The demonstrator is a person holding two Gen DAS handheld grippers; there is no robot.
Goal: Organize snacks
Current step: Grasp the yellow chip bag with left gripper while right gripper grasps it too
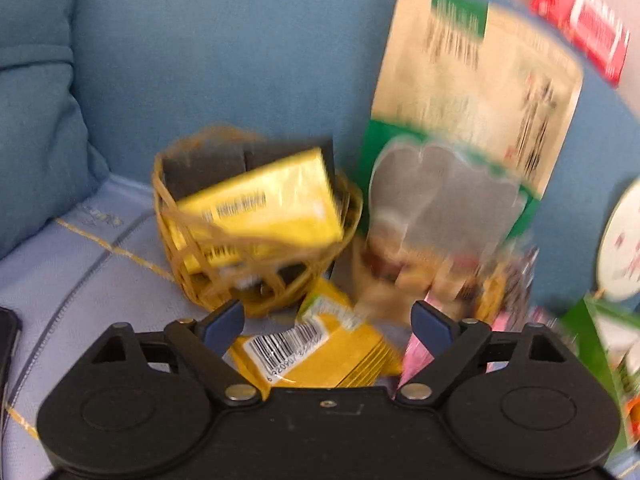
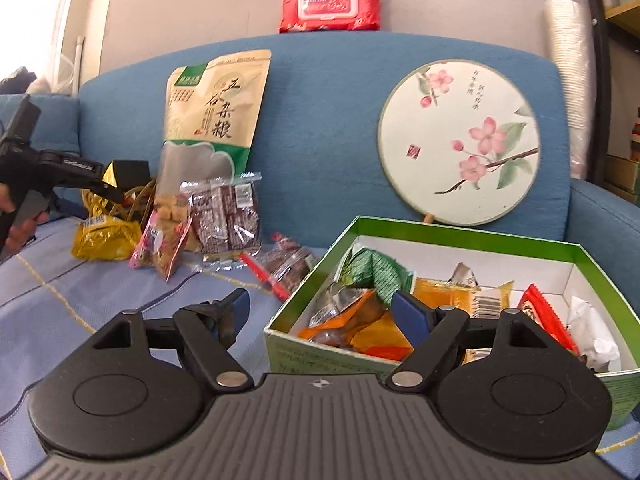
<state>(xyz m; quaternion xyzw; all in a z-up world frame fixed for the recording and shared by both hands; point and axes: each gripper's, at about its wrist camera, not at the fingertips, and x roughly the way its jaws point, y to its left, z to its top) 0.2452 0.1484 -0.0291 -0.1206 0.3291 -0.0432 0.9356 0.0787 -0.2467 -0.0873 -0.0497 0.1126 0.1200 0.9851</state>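
My left tongs (image 1: 328, 322), black plastic with blue pads, stand apart and empty at the bottom centre of the blurred left wrist view, above a crinkly yellow foil packet (image 1: 320, 354) bearing a white barcode label. Just above it, at centre left, a round open-weave wicker basket (image 1: 224, 280) holds a glossy yellow packet (image 1: 268, 200) with black print too smeared to read, and dark grey blocks behind it. To the right, a tall kraft-paper pouch (image 1: 476, 92) with green bands and a clear window leans upright on the blue fabric sofa back (image 1: 224, 52). In the sharper right wrist view, my right tongs (image 2: 322, 314) also stand apart and empty at lower centre, one blue pad over the near wall of a green cardboard box (image 2: 320, 354) with a white inside, filled with orange, green, red and white wrappers. The pouch shows large Chinese characters; clear-wrapped brown snacks (image 2: 228, 212) stand at its foot on the lilac quilted seat cover (image 2: 80, 292). A round paper fan (image 2: 460, 140) painted with pink blossoms leans at upper right. A red wipes pack (image 2: 330, 6) reading "EINGMAT" sits on the sofa top, upper centre.
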